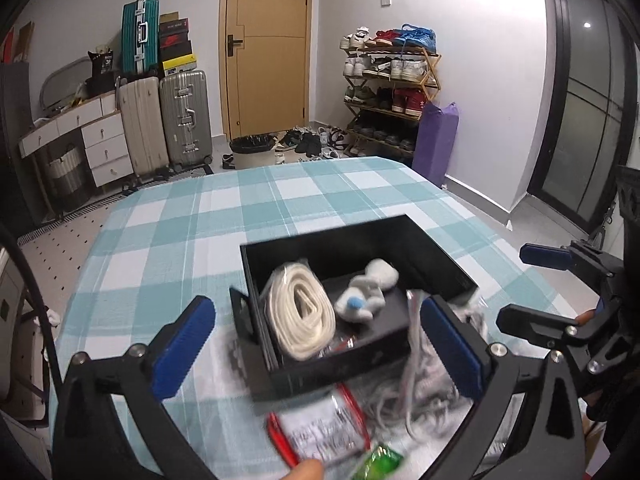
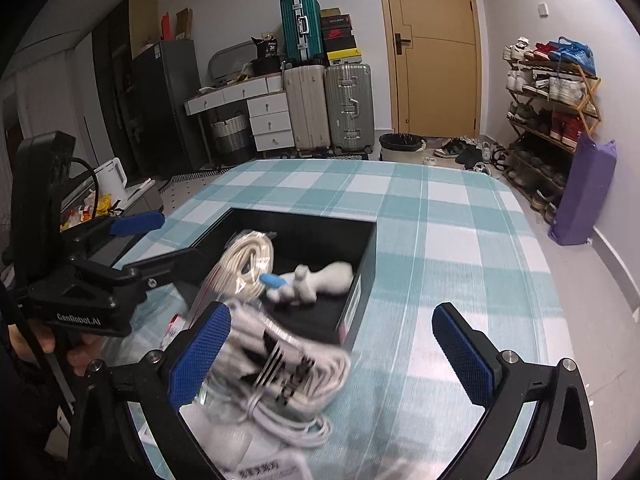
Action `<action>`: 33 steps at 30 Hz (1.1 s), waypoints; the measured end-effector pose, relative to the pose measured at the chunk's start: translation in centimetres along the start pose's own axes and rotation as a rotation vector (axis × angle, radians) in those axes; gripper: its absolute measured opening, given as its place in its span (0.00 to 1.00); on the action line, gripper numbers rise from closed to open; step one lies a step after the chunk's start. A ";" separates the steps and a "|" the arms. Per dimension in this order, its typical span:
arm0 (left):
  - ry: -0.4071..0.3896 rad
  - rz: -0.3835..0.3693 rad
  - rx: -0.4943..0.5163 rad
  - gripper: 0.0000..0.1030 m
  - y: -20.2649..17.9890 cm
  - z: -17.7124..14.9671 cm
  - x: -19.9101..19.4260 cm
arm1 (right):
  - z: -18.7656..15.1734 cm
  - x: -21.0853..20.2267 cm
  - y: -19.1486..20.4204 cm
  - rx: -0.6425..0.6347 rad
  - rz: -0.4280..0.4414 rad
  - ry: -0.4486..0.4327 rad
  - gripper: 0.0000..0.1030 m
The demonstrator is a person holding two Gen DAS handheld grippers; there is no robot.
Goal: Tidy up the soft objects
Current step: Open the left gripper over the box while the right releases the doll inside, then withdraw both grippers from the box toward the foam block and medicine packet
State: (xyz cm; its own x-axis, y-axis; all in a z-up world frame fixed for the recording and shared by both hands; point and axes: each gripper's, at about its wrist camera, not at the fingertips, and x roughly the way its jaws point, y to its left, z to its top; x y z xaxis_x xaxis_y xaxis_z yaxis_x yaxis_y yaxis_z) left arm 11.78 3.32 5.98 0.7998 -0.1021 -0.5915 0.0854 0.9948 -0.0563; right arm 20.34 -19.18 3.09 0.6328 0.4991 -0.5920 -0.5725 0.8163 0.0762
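Tools are both gaping wide, gripping nothing: we are seeing the left tool (image 1: 320, 352) and right tool (image 2: 332, 356) hovering over the checkered bed (image 1: 168, 224), where bagged white cords (image 2: 280, 380) are lying just beside the black box (image 1: 436, 248) holding a coiled rope (image 1: 300, 316) and plush toy (image 1: 366, 292).

A home bedroom: checked bed sheet (image 1: 168, 240), stacked suitcases (image 1: 164, 120), shoe rack (image 1: 390, 92), wooden door (image 1: 268, 48).
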 end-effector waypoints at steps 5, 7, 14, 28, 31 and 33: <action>0.005 0.019 0.001 1.00 0.0 -1.4 -1.4 | -1.3 -1.0 0.8 -0.004 -0.002 0.015 0.99; 0.011 0.025 0.004 1.00 0.0 -1.9 -1.7 | -1.7 -1.4 1.1 -0.010 0.002 0.018 0.99; 0.012 0.035 -0.018 1.00 0.4 -3.3 -2.9 | -3.3 -2.4 2.1 -0.026 0.001 0.032 0.99; 0.060 0.027 -0.010 1.00 0.0 -6.4 -3.3 | -6.7 -2.6 2.6 -0.027 -0.028 0.108 0.99; 0.072 0.023 -0.011 1.00 -0.2 -7.0 -3.3 | -7.4 -2.7 2.7 -0.032 -0.032 0.123 0.99; 0.078 0.018 -0.016 1.00 -0.3 -7.4 -3.4 | -7.8 -2.7 2.9 -0.039 -0.036 0.133 0.99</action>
State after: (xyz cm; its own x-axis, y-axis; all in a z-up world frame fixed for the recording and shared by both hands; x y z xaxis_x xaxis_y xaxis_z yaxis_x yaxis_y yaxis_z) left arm 4.66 3.43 2.04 0.7521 -0.0837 -0.6537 0.0611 0.9965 -0.0573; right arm 12.90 -20.46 -1.38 0.5803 0.4243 -0.6951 -0.5719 0.8200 0.0232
